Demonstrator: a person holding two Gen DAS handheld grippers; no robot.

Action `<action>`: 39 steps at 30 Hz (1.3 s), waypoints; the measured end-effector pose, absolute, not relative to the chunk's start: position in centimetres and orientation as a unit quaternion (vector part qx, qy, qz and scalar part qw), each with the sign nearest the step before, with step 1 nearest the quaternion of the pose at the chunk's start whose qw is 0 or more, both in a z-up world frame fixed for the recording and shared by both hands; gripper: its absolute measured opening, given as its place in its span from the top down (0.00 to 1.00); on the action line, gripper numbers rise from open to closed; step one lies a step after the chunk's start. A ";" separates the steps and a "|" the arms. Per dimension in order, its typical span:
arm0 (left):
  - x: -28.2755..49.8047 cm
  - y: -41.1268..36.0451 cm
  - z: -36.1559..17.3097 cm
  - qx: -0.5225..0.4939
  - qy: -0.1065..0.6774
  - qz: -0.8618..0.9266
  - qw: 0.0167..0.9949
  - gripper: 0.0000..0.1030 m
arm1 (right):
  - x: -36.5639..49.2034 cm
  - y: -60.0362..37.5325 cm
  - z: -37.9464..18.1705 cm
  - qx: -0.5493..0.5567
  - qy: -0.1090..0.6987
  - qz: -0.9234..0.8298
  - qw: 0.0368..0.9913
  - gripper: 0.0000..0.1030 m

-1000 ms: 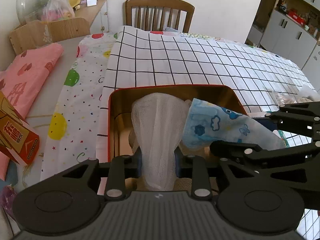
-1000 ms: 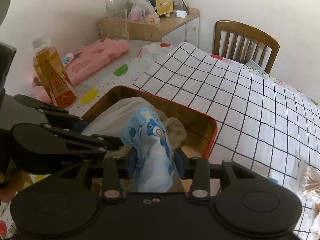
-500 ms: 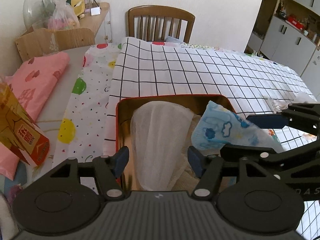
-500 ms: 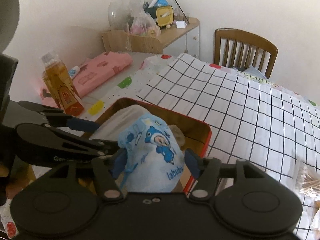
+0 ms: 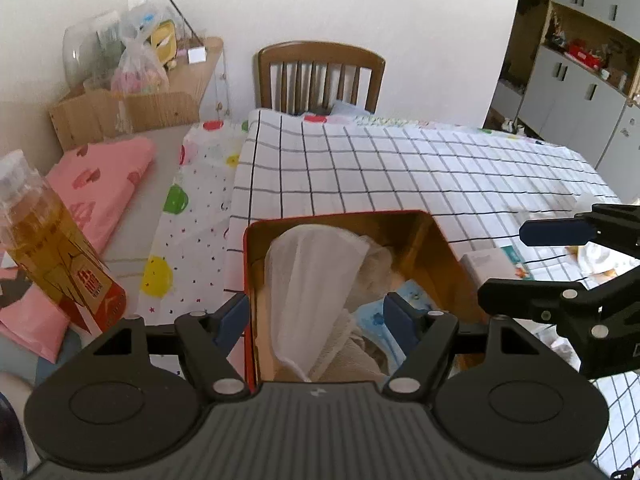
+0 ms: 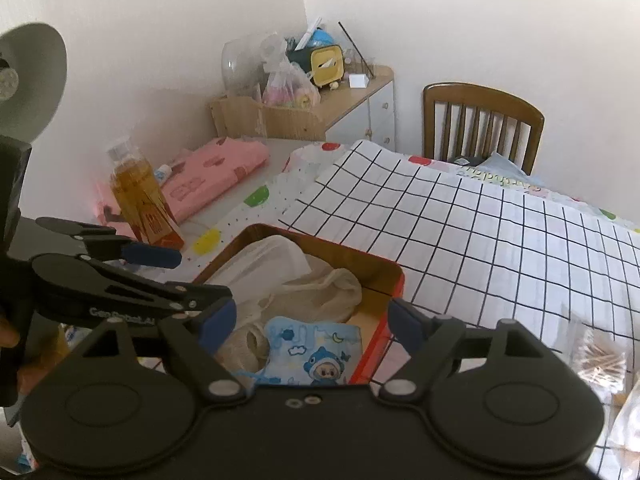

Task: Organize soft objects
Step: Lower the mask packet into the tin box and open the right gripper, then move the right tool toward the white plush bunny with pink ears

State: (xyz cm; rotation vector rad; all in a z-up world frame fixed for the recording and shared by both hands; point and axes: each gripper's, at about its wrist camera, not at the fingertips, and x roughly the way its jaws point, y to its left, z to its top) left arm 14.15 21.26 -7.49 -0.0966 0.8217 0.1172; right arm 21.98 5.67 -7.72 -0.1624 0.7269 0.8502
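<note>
As I am looking through both wrist cameras, I am seeing that the main part of the job appears done. The white mesh cloth [image 5: 308, 280] is lying inside the red-rimmed box [image 5: 440, 240], leaning toward its left wall, and the blue cartoon cloth [image 6: 316, 354] is lying flat at the near end of the same box, beside a beige crumpled cloth [image 6: 316, 292] in the middle. The box itself is sitting at the near left edge of the checked tablecloth [image 5: 400, 168] that is covering the surface.

I am holding the left gripper [image 5: 316, 314] above the box with its jaws spread wide and nothing between them. The right gripper [image 6: 312, 322] is hovering over the near end of the box, and its jaws are also apart and empty.

I am judging that both cloths are released and stored, so this step is finishing. What is left is less certain. On the right side of the surface I am noticing a transparent bag [image 6: 600, 356] and some pale items, but I cannot tell if they are soft things that belong in the box. The pink folded cloth [image 5: 100, 176] near the far left corner, next to the tea bottle [image 5: 52, 248], might also need sorting.
</note>
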 end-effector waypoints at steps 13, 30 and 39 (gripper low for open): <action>12.6 16.8 -4.3 -0.043 0.363 0.034 0.930 0.20 | 20.1 0.7 -5.1 -0.044 0.311 0.394 0.864 0.12; 13.1 6.7 -1.7 -0.032 0.331 -0.009 0.943 0.12 | 20.0 -9.5 -3.5 -0.011 0.288 0.365 0.885 0.07; 14.6 1.4 -1.8 -0.031 0.326 -0.021 0.945 0.00 | 20.7 -15.4 -3.8 -0.007 0.287 0.345 0.894 0.07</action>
